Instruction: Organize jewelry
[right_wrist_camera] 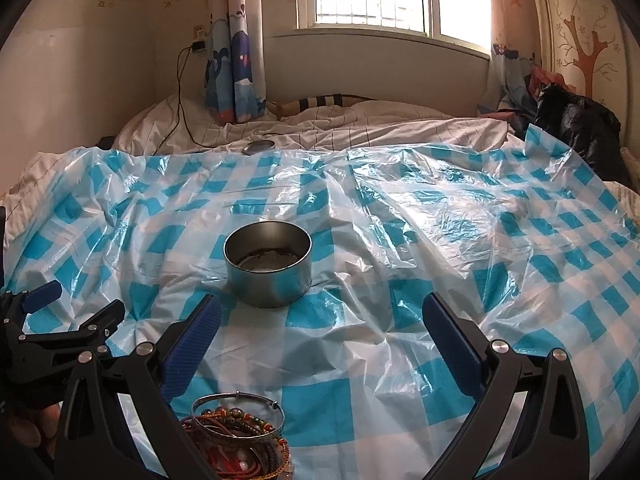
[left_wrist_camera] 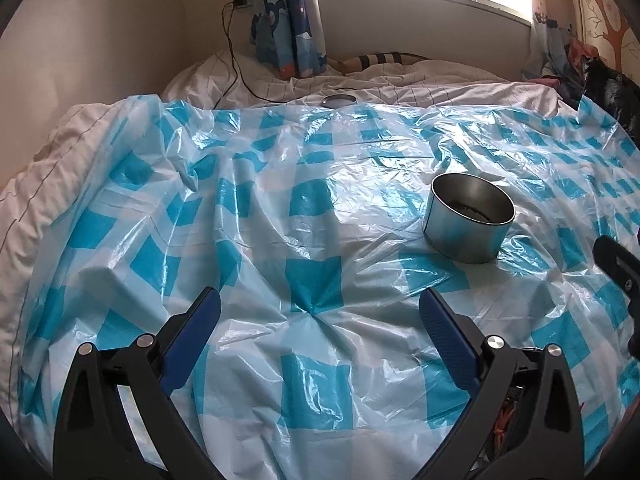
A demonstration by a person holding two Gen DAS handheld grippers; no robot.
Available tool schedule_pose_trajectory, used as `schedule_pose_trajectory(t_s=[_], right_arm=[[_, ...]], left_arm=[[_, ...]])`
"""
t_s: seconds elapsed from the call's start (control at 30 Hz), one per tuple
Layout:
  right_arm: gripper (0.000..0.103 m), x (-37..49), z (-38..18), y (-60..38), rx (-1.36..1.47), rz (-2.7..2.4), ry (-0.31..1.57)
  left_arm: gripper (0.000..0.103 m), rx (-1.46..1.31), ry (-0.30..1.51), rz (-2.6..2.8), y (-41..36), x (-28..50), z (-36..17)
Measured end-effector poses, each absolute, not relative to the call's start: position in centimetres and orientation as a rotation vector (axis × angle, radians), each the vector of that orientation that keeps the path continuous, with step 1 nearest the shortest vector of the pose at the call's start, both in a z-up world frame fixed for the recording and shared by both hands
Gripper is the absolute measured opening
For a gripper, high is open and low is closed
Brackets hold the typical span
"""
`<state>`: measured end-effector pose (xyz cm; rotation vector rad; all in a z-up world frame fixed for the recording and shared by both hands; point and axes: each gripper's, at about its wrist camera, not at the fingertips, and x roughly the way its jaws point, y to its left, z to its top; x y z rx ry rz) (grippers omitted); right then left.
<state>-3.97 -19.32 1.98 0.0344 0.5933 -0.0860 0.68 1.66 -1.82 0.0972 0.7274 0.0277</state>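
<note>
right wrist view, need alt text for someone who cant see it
An open right gripper hovers over a blue-and-white checked plastic sheet on a bed, with a round metal tin just ahead. A pile of bracelets lies at the bottom edge; the left gripper shows at left.

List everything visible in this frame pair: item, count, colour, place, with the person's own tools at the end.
metal tin: 1, silver, open, upright mid-sheet, something dark at its bottom
tin lid: 1, silver, far edge of the sheet
bracelet pile: 1 heap, silver, red and beaded, near edge under the right tool
plastic sheet: 1, blue-and-white check, spread over the bed
bedding: white, behind the sheet
curtains: blue cartoon print, by the window
cable: 1, black, from the wall socket
black bag: 1, far right
left tool: open, empty
right tool: open, empty
</note>
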Motion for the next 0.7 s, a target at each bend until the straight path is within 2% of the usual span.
schedule_pose_trajectory(t_s=[0.1,0.27,0.7], right_arm=[[0.097,-4.5,2.4,-19.2,0.029,-0.074,0.546],[0.097,-3.2,0.5,-18.6,-0.009,-0.047,0.669],[0.097,-3.4,0.0,-18.5,-0.029,-0.034,0.681]], left_arm=[[0.095,0.092,0.723,0.022,1.7,0.6,-1.7],[0.095,0.095,0.729,0.019,1.6,0.6,-1.8],[0.095,0.116,0.751,0.010,1.3,0.8,-2.3]])
